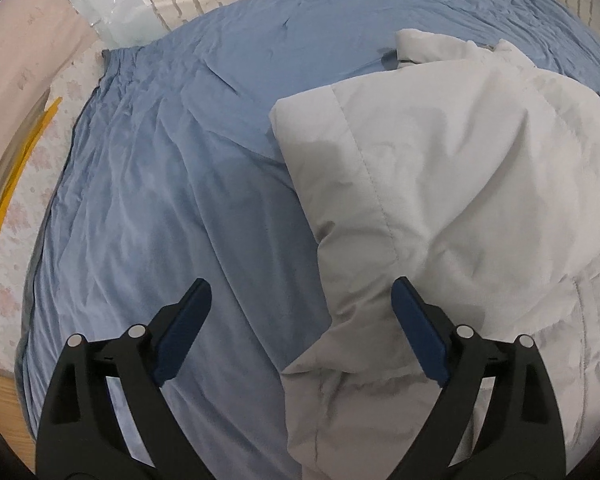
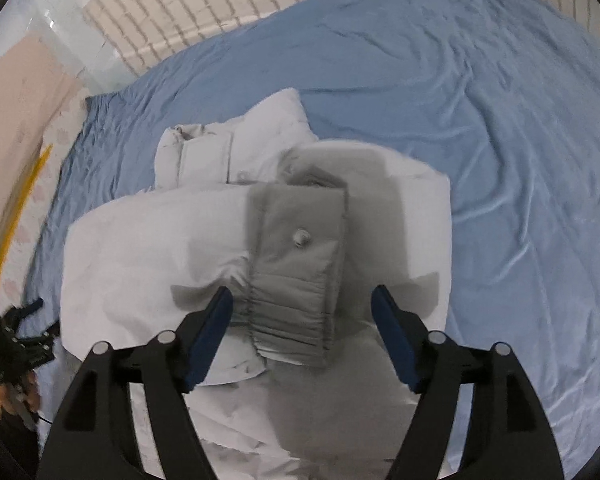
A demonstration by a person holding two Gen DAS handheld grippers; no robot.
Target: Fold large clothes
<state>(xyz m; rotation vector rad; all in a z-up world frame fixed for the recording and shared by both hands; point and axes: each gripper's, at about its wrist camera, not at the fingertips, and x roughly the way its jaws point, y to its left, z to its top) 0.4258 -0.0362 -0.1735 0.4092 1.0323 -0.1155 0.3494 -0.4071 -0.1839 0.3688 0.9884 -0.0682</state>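
A pale grey padded jacket lies partly folded on a blue bed sheet. My left gripper hovers open above the jacket's left edge, one pad over the sheet and the other over the fabric, gripping nothing. In the right wrist view the jacket has a sleeve laid across its body, and the elastic cuff with a snap button points toward me. My right gripper stands open with the cuff lying between its fingers, and the pads do not press on it.
The blue sheet spreads wide to the right. A floral mattress edge with a yellow strip runs along the left. A brick-patterned wall stands behind the bed. The other gripper's dark frame shows at the far left.
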